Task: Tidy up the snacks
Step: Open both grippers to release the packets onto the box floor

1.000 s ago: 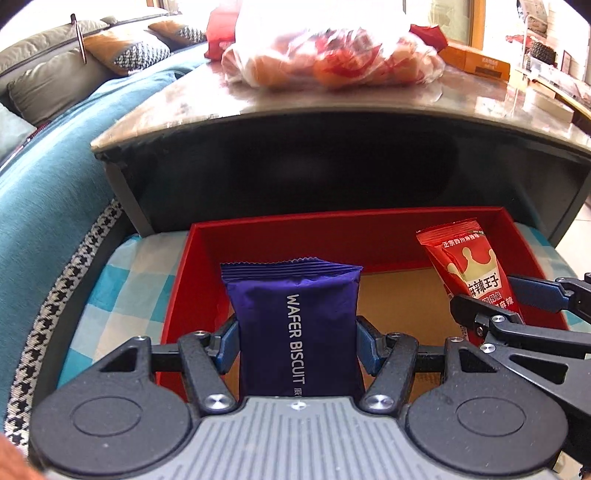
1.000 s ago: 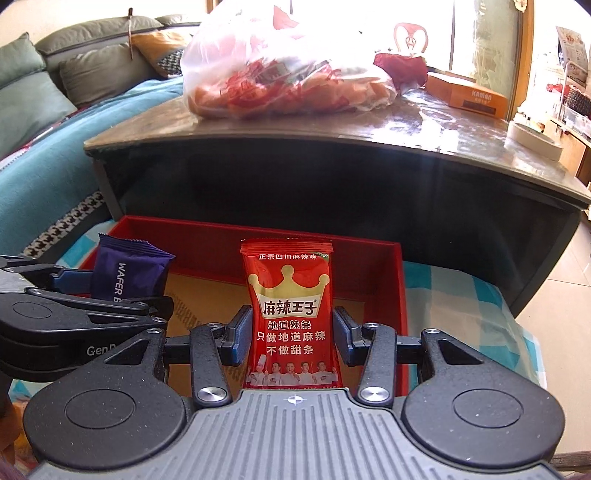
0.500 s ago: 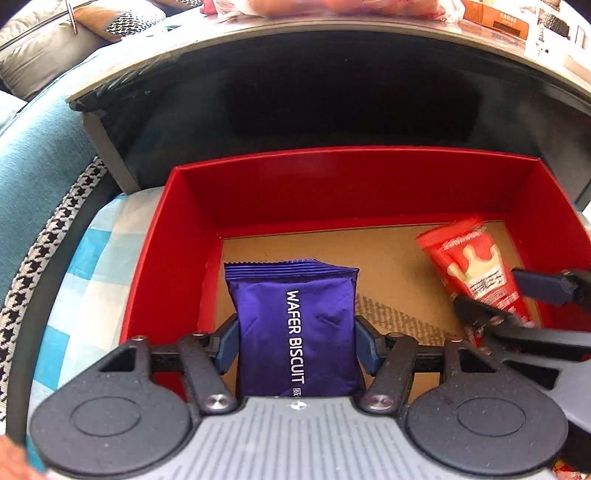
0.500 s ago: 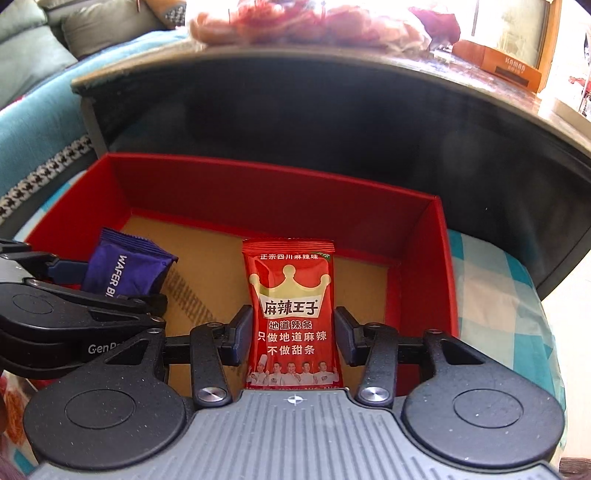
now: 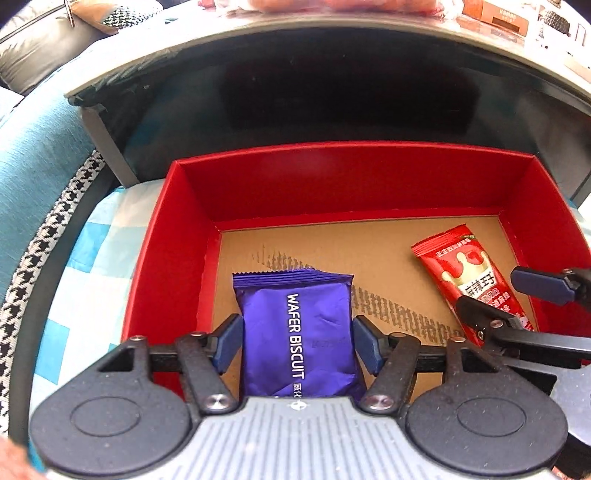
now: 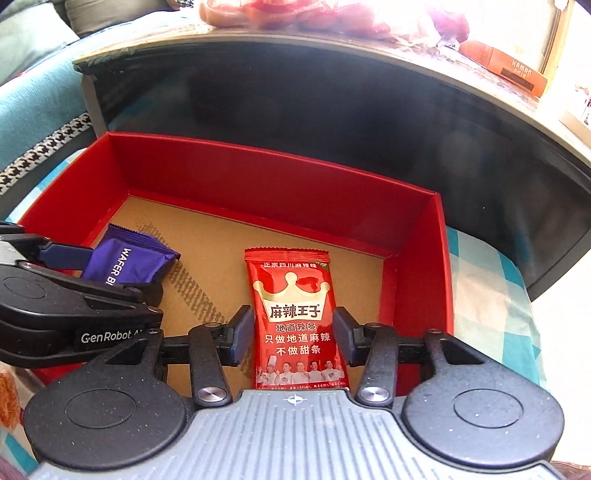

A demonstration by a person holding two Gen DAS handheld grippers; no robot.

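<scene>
A purple wafer biscuit packet (image 5: 295, 325) lies on the cardboard floor of the red box (image 5: 351, 147), at its left. My left gripper (image 5: 297, 339) straddles it. Its jaws are opening, and the pads stand right at the packet's sides without visibly pinching it. At the right of the box, my right gripper (image 6: 293, 332) is shut on a red spicy strip packet (image 6: 295, 295), whose far end rests on the floor. The right wrist view shows the left gripper (image 6: 110, 273) and the purple packet (image 6: 125, 264). The left wrist view shows the right gripper (image 5: 509, 299) and the red packet (image 5: 465, 273).
The red box (image 6: 258, 147) sits on a blue-and-white checked cloth (image 5: 92, 258), under the edge of a dark table (image 6: 332, 103). A plastic bag of snacks (image 6: 295, 14) and an orange carton (image 6: 513, 70) lie on top. A teal sofa (image 5: 33, 147) is at the left.
Both grippers have sunk into the red box and tipped downward. Both packets now reach the cardboard floor. The left jaws have widened a little around the purple packet.
</scene>
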